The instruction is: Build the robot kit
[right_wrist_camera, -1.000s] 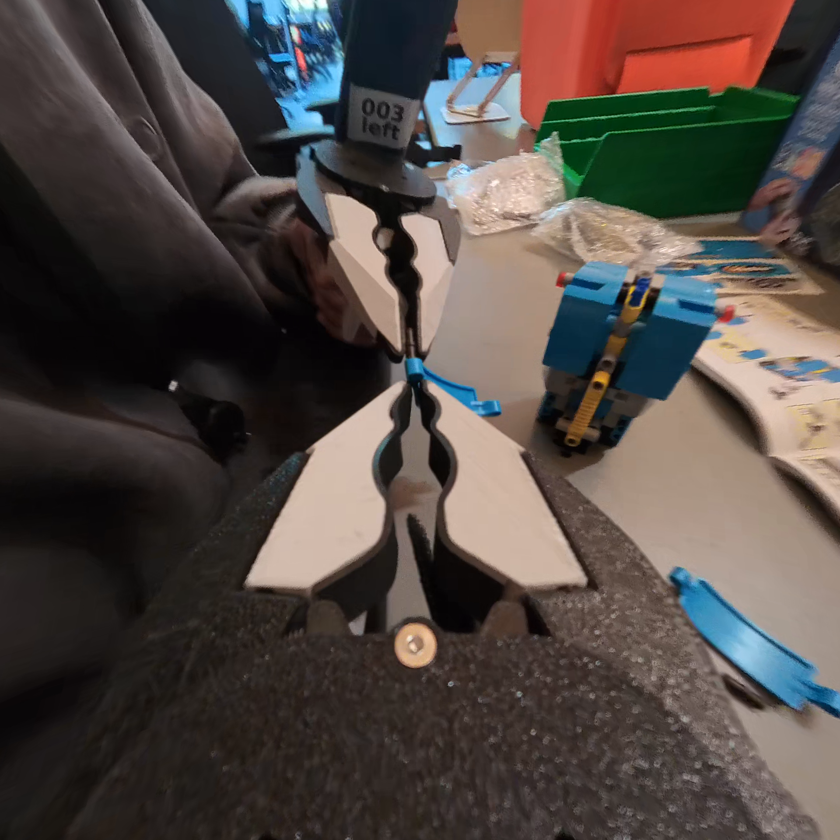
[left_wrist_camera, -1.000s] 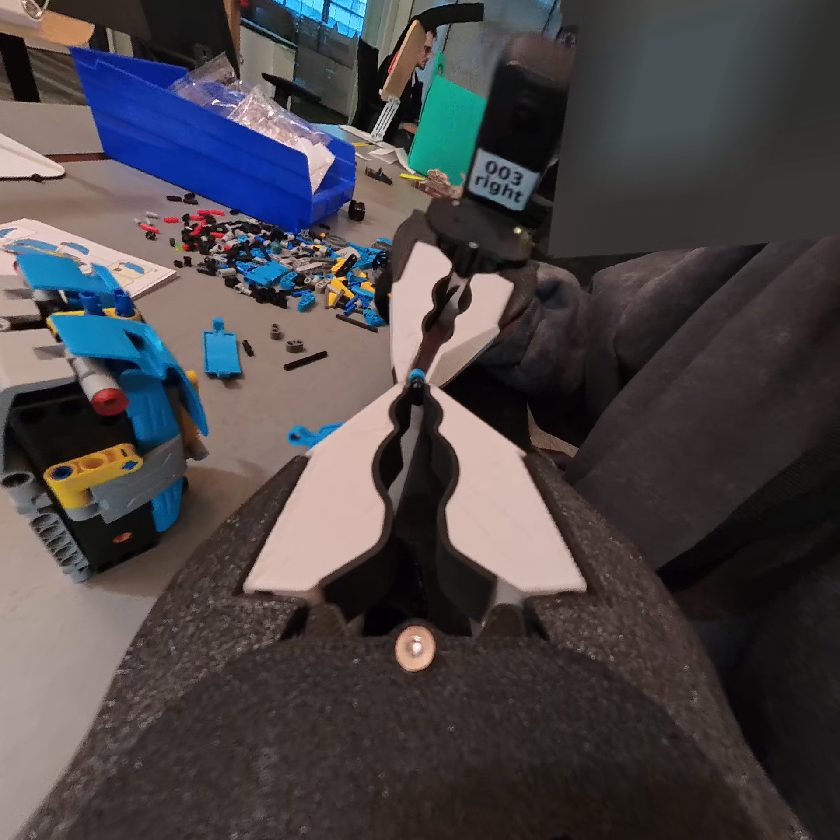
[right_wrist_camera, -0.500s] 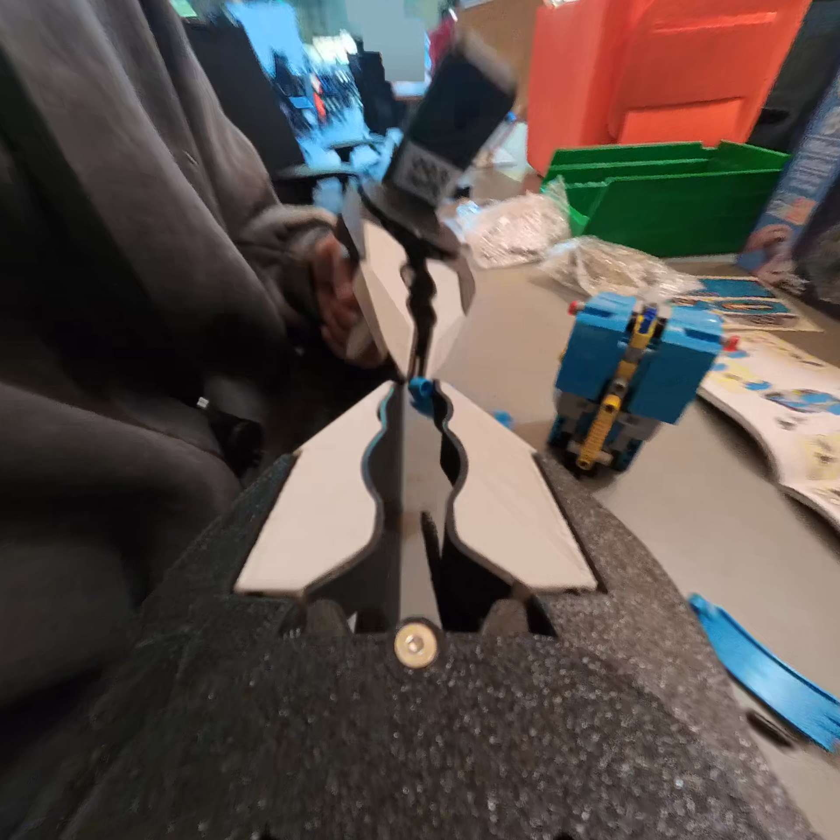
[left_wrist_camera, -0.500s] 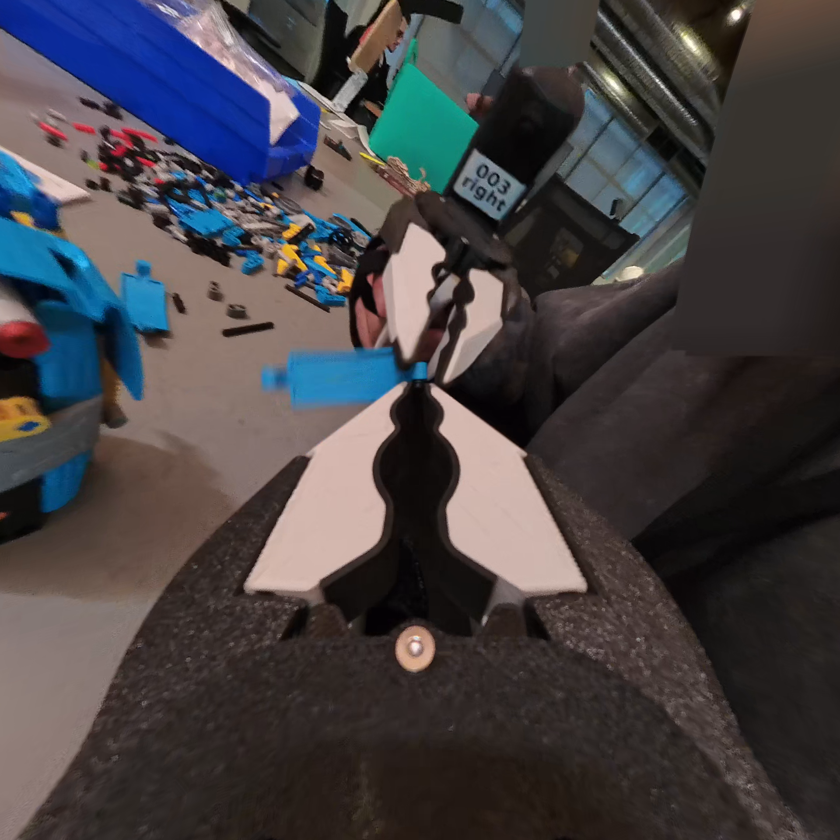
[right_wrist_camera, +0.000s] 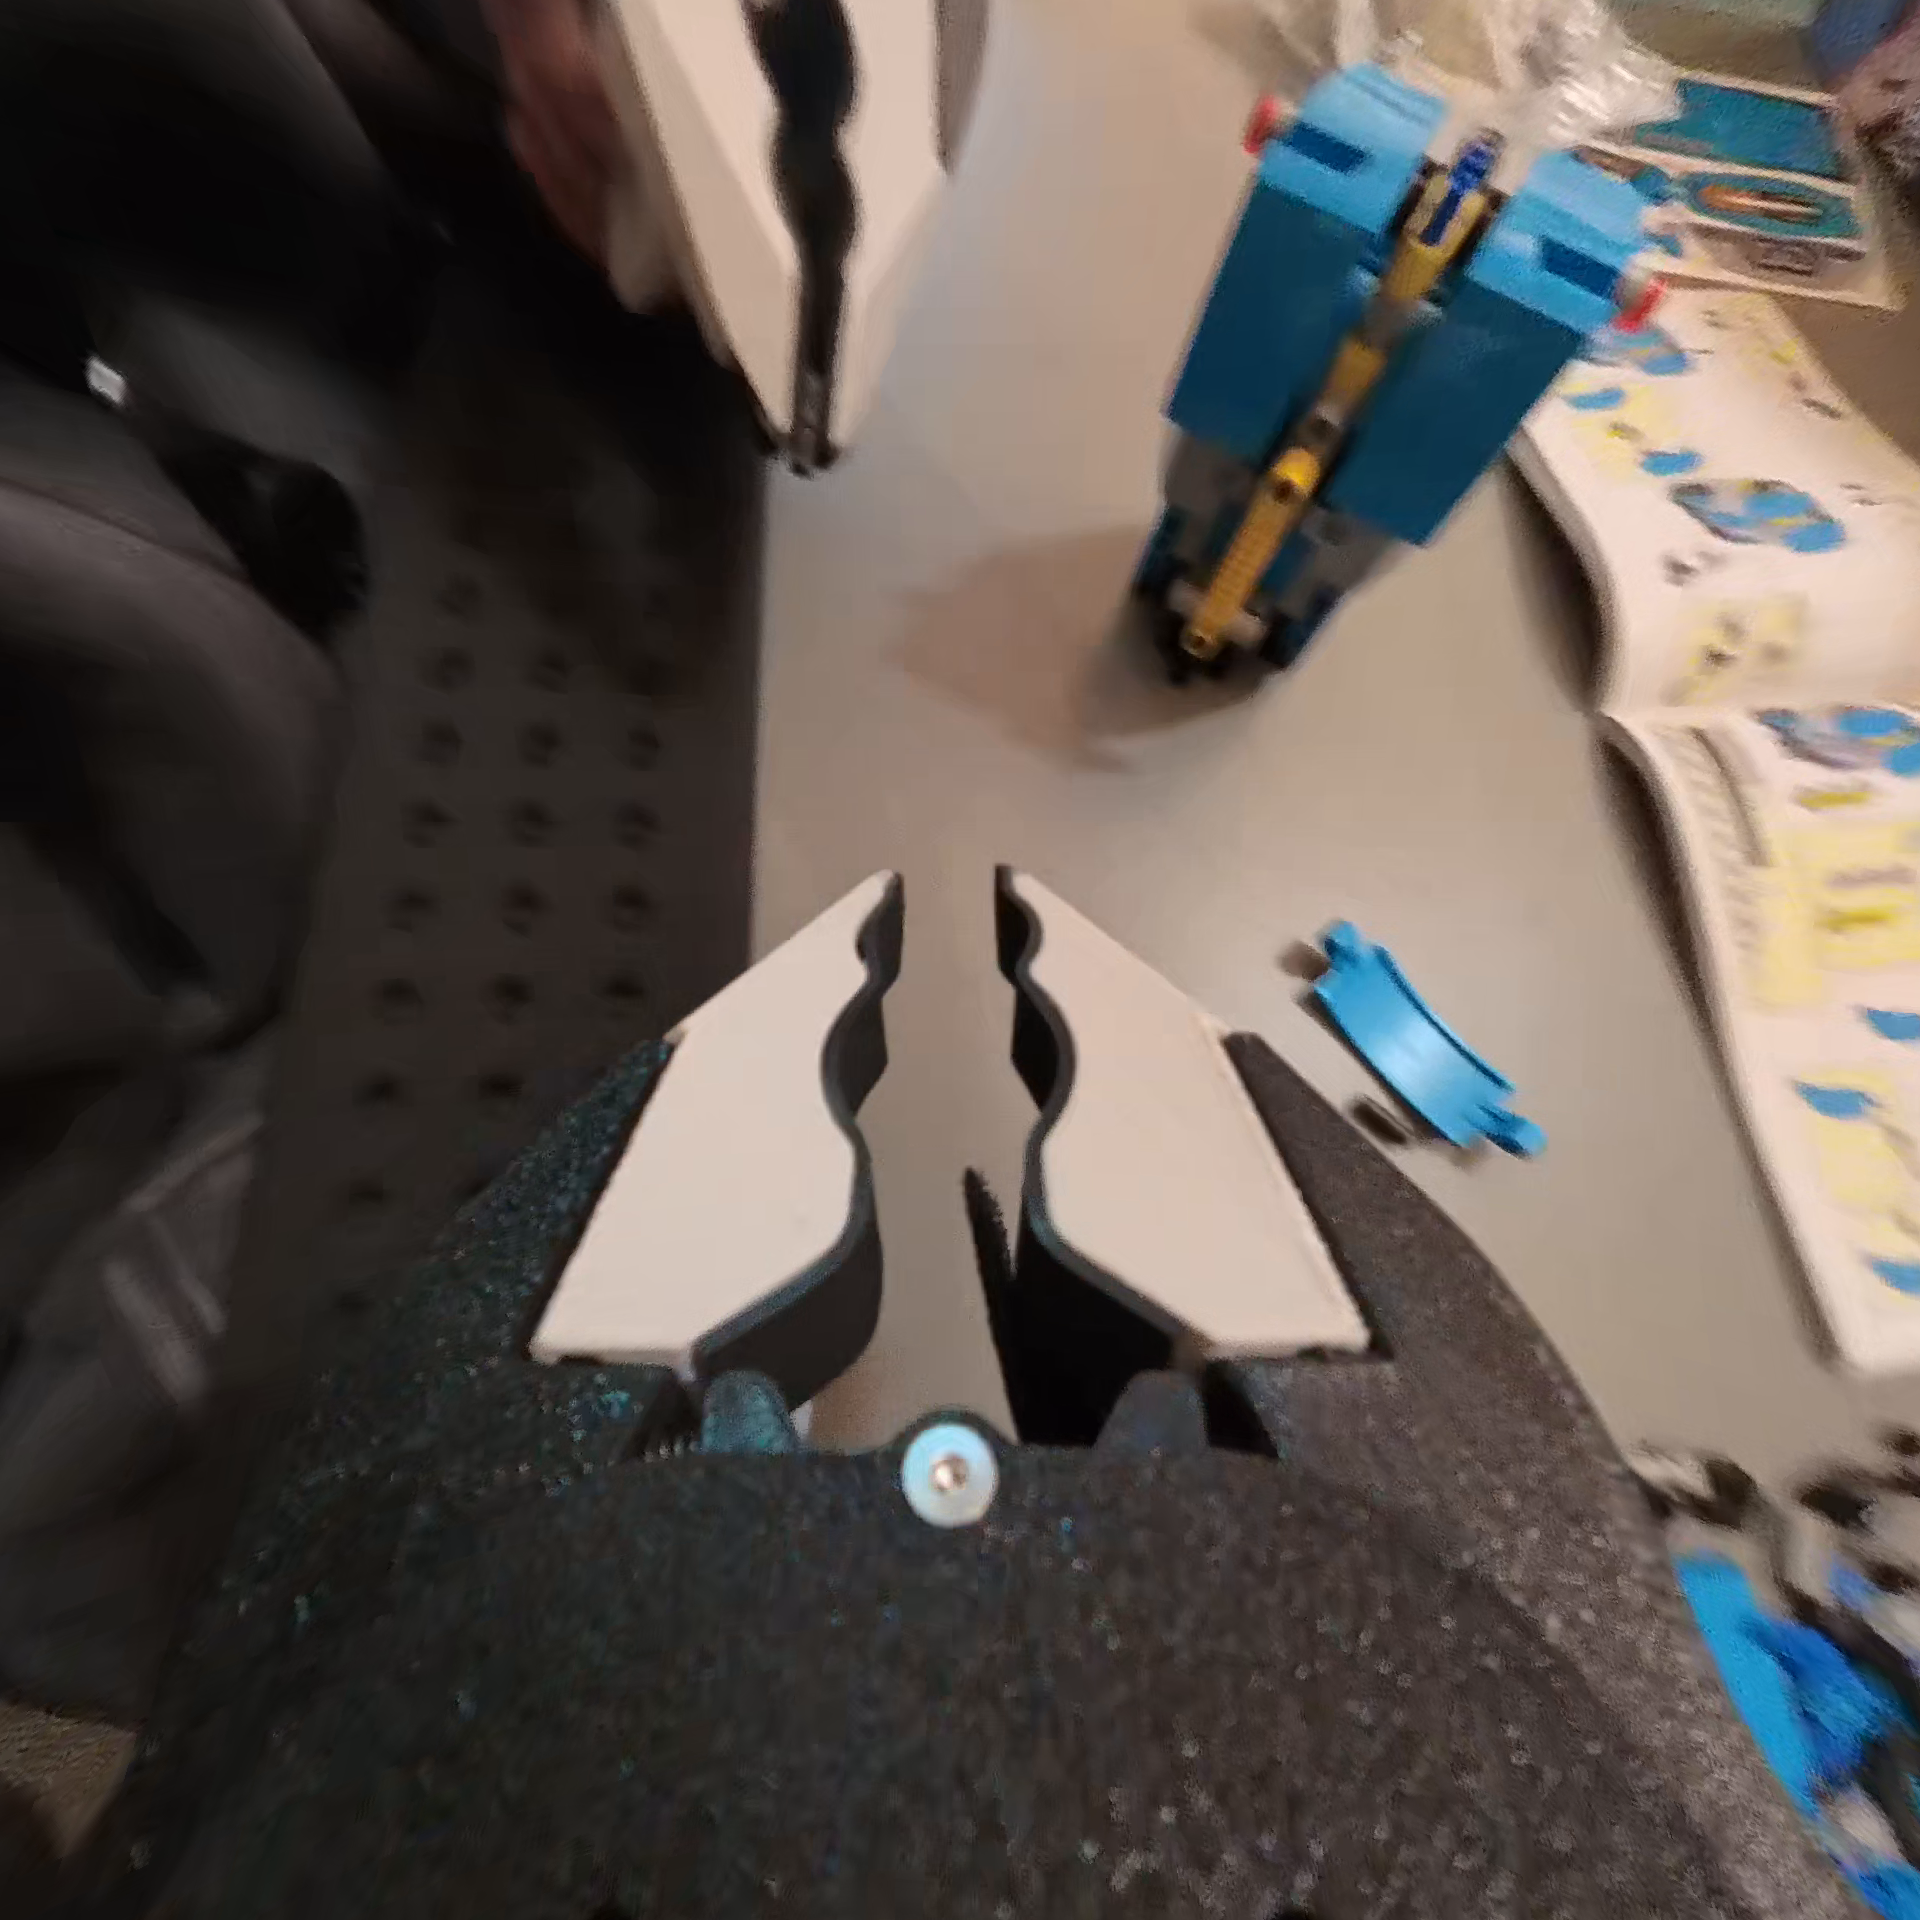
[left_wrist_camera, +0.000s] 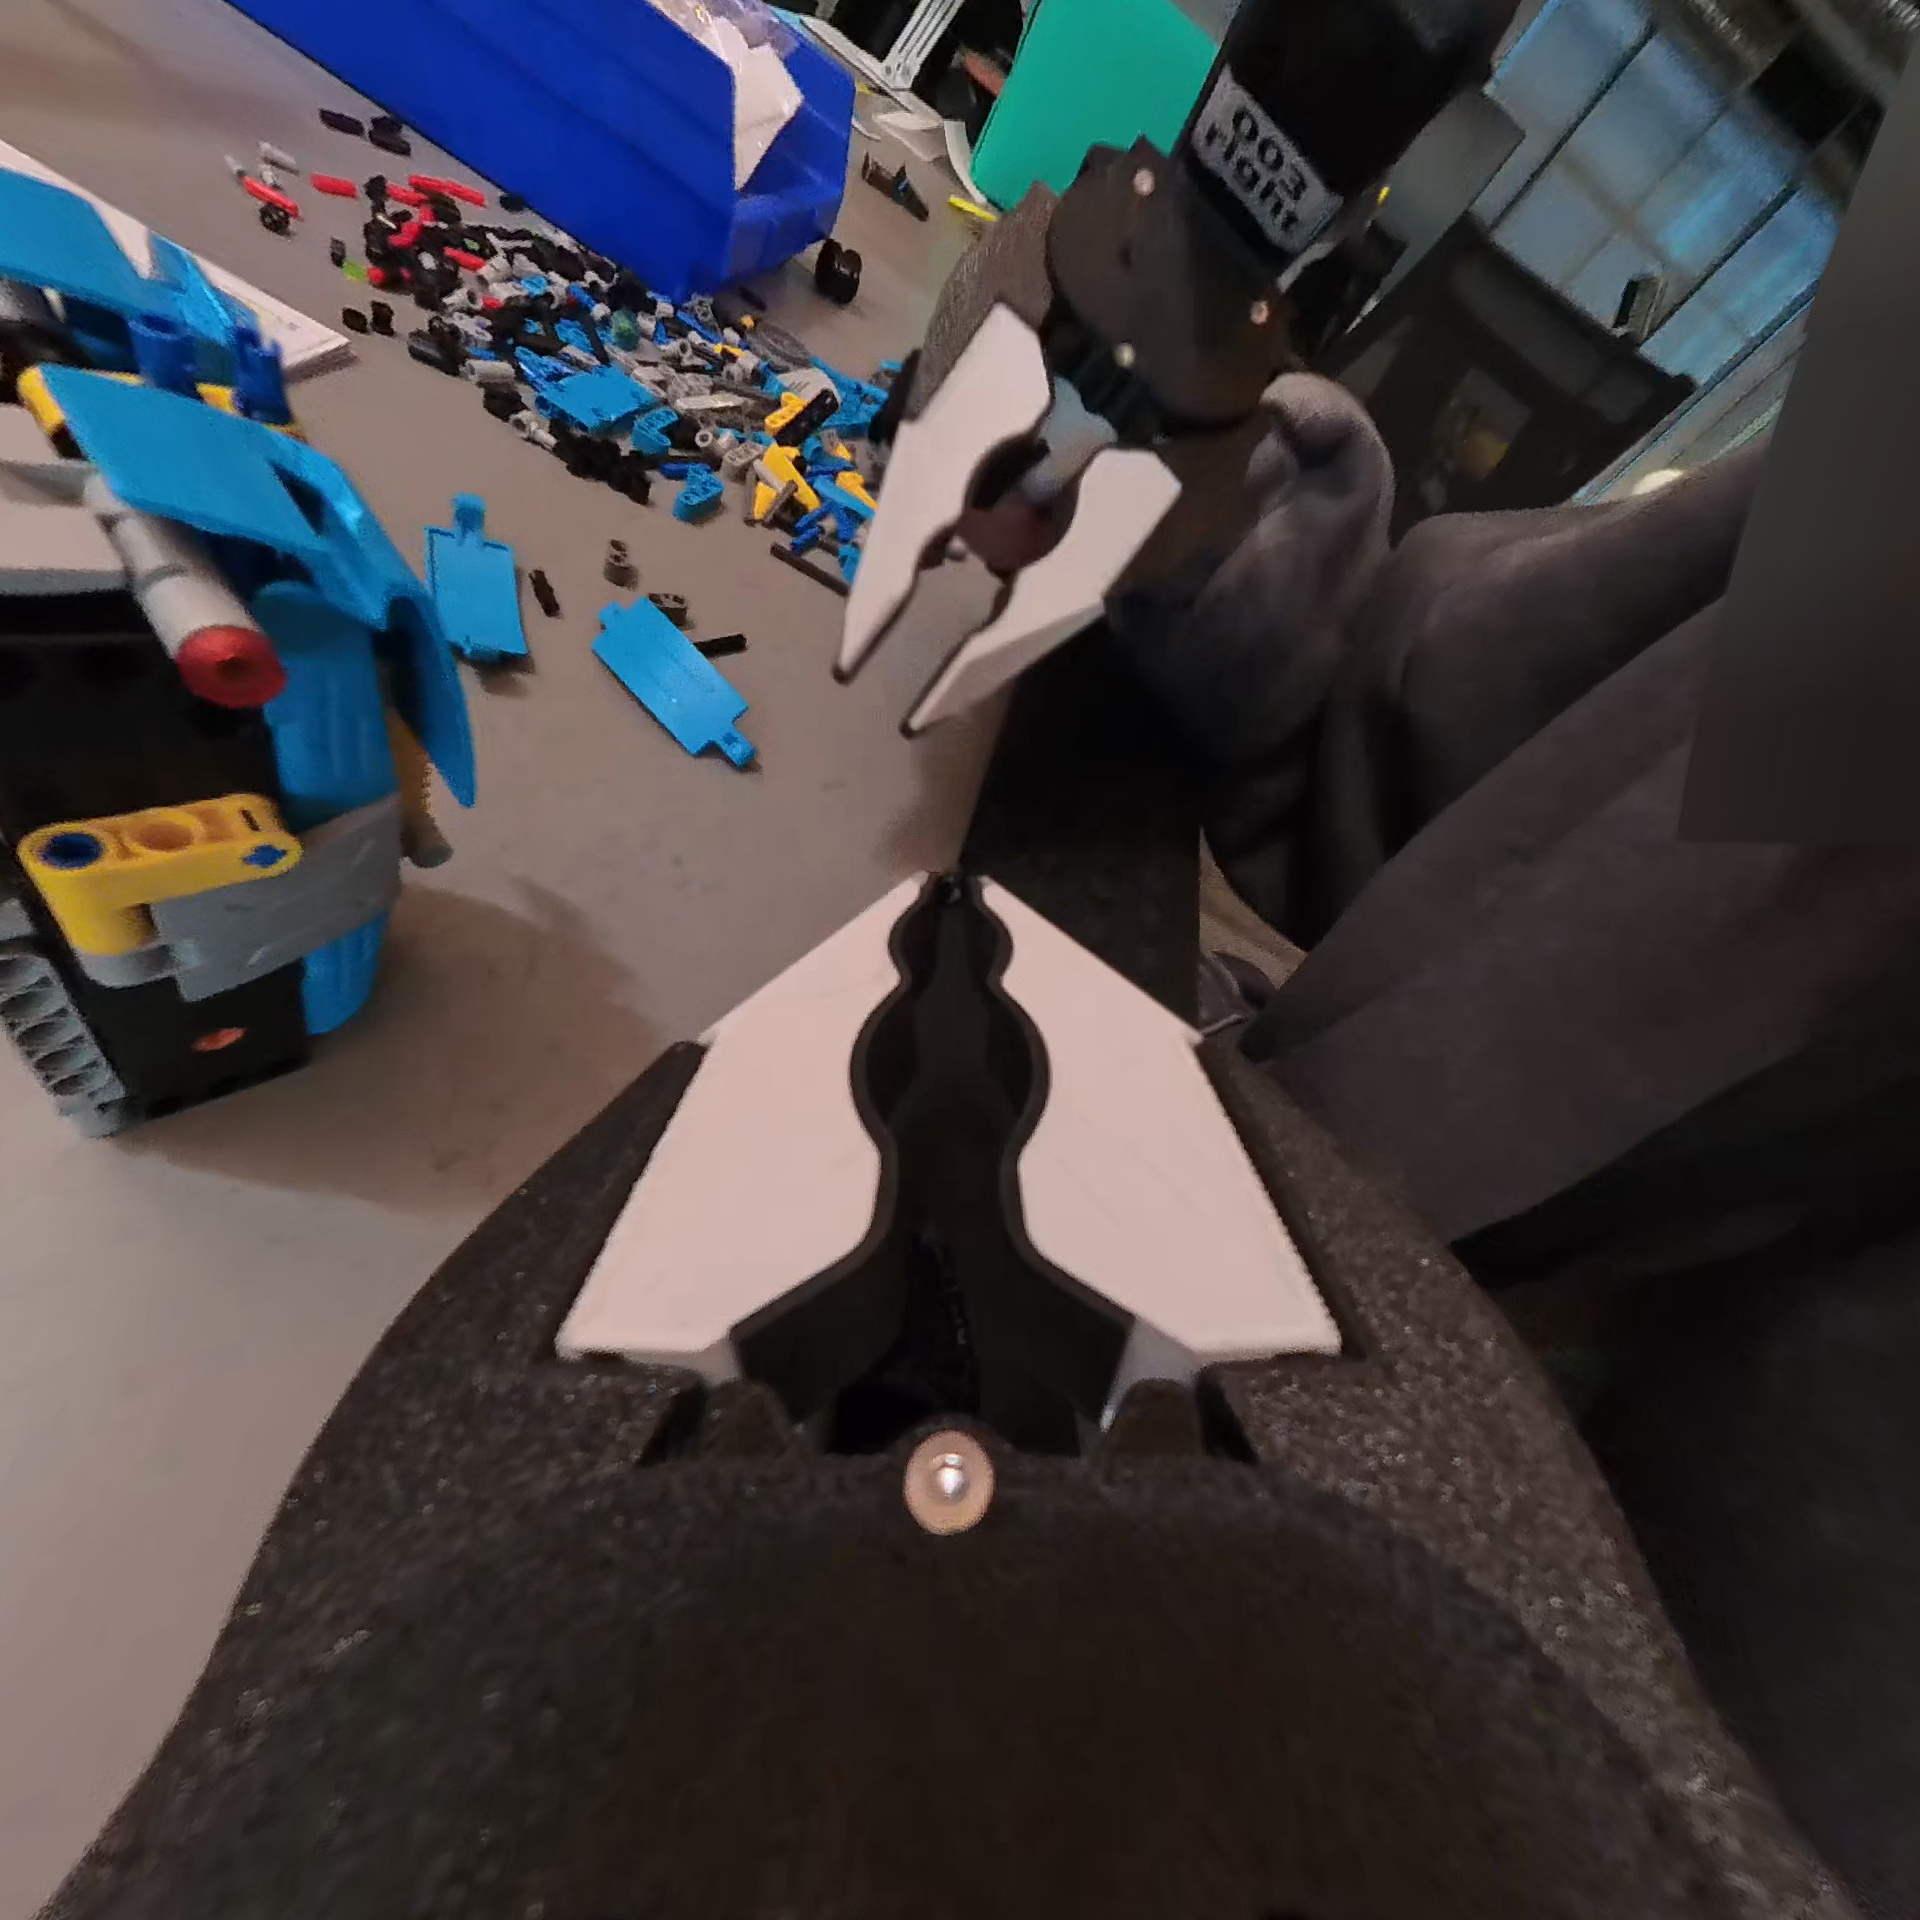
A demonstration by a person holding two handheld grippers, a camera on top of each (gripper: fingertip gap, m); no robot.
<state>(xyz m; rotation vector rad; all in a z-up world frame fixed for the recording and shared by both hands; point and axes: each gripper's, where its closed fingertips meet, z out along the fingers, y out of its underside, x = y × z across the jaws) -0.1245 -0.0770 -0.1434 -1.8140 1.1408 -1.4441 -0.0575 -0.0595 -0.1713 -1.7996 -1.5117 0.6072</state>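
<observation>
Matt grey table (left_wrist_camera: 644, 935) bore glossy blue plastic plates (left_wrist_camera: 673, 673) and a plastic brick model (right_wrist_camera: 1382, 343); gripper fingers (right_wrist_camera: 727, 1143) were smooth white plastic in rough black foam, beside printed paper booklet (right_wrist_camera: 1766, 831) and dark cloth sleeve (left_wrist_camera: 1558, 935).

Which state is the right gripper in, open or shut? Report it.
Open. In its own wrist view the right gripper shows a clear gap between its fingertips, with bare grey table visible through it and nothing held.
</observation>
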